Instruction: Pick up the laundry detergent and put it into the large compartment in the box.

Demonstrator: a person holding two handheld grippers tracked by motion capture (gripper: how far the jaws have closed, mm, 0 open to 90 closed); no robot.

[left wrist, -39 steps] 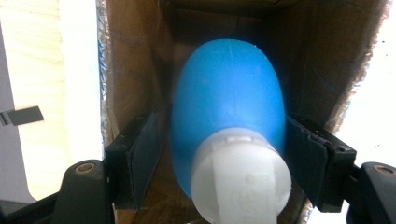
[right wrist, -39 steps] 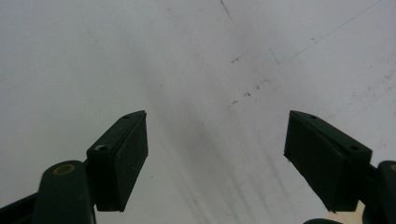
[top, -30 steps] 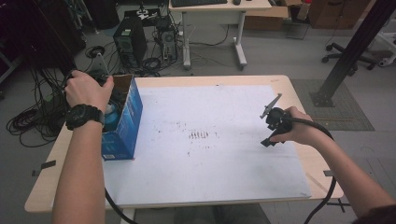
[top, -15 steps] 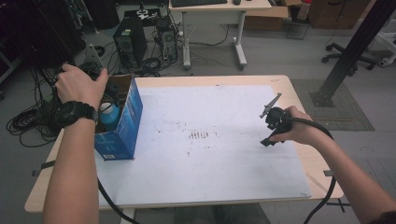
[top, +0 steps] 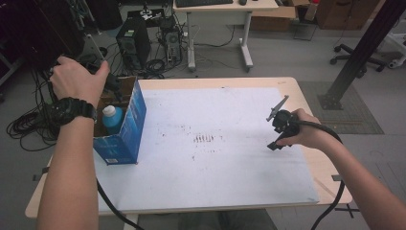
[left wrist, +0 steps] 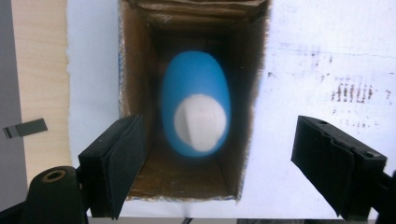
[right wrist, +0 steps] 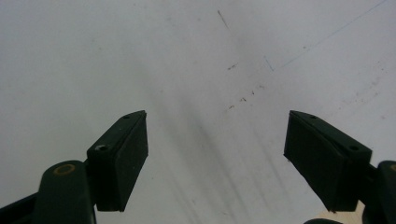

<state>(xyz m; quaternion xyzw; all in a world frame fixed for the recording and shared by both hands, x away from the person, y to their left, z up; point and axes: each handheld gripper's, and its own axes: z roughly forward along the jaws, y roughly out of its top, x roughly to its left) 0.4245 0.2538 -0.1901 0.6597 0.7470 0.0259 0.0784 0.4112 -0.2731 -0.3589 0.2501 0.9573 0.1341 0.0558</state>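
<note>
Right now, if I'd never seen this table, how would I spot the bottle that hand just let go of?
Find the white sheet covering the table, then the open blue box standing at its left edge. The bottle stands upright inside that box, below the left tool, whose jaws have just been opening with nothing between them. It is blue with a white cap.

Blue box [top: 125,128] stands at left edge of white sheet [top: 225,182], mouth open upward; blue bottle [left wrist: 195,103] upright inside, cardboard walls close on both sides. Sheet bare from box to right gripper [top: 279,125]. Beneath right gripper, flat sheet [right wrist: 196,70], nothing between parted jaws.
</note>
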